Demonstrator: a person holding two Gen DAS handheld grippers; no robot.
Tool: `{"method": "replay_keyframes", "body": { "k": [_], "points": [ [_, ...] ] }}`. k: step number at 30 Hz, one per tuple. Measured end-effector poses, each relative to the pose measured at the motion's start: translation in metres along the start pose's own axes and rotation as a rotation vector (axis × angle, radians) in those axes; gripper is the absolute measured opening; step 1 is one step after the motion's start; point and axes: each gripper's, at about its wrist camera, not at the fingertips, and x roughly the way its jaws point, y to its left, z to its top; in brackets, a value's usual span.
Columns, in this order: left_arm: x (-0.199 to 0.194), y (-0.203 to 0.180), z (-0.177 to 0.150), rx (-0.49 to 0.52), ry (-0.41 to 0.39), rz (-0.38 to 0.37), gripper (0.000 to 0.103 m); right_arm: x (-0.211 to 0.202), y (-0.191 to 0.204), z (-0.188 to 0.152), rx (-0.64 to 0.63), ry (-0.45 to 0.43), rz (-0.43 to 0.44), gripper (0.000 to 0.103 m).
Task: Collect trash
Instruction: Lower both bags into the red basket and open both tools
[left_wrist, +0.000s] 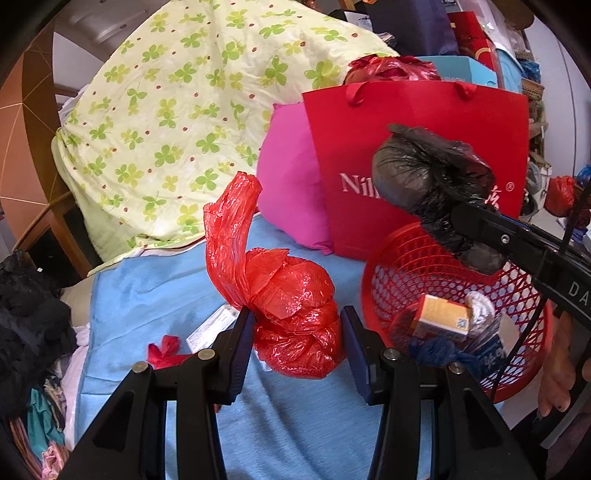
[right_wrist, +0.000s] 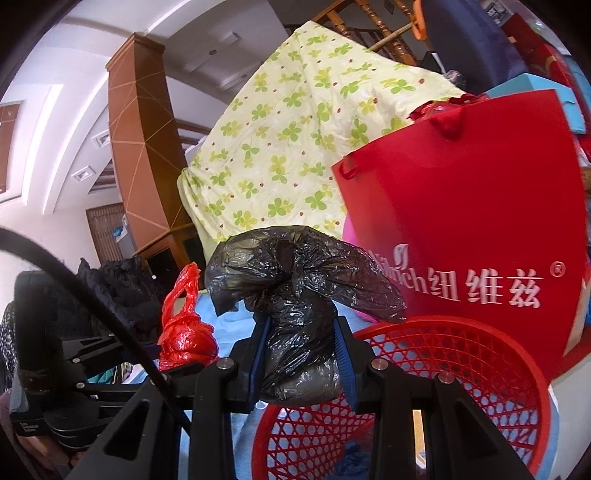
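On the blue bedsheet (left_wrist: 155, 295), red basket (left_wrist: 424, 258): beside the red gift bag (left_wrist: 424, 122).
Right gripper (right_wrist: 301, 354): clamped on the black bag (right_wrist: 295, 295), above the basket's rim.
Left gripper (left_wrist: 297, 343): fingers pressed against the red bag (left_wrist: 295, 314), left of the basket.

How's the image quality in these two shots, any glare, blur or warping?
Left wrist view: sharp, glare spots on the knotted red plastic bag. Right wrist view: strong fisheye bending of the ceiling lines, lettering on the red paper gift bag slightly soft, sheen on the crumpled black plastic bag.
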Motion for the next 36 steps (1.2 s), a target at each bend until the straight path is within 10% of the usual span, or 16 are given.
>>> {"method": "replay_keyframes", "body": {
  "k": [19, 22, 36],
  "points": [
    [0.020, -0.032, 0.018, -0.050, -0.030, -0.188, 0.050, -0.035, -0.044, 0.006, 0.226, -0.097, 0.063, 0.039],
    [0.023, -0.040, 0.017, -0.044, -0.032, -0.217, 0.050, -0.036, -0.046, 0.005, 0.242, -0.100, 0.067, 0.067],
    [0.029, -0.046, 0.006, -0.022, -0.041, -0.300, 0.070, -0.037, -0.044, 0.005, 0.271, -0.152, 0.042, 0.067]
  ]
}}
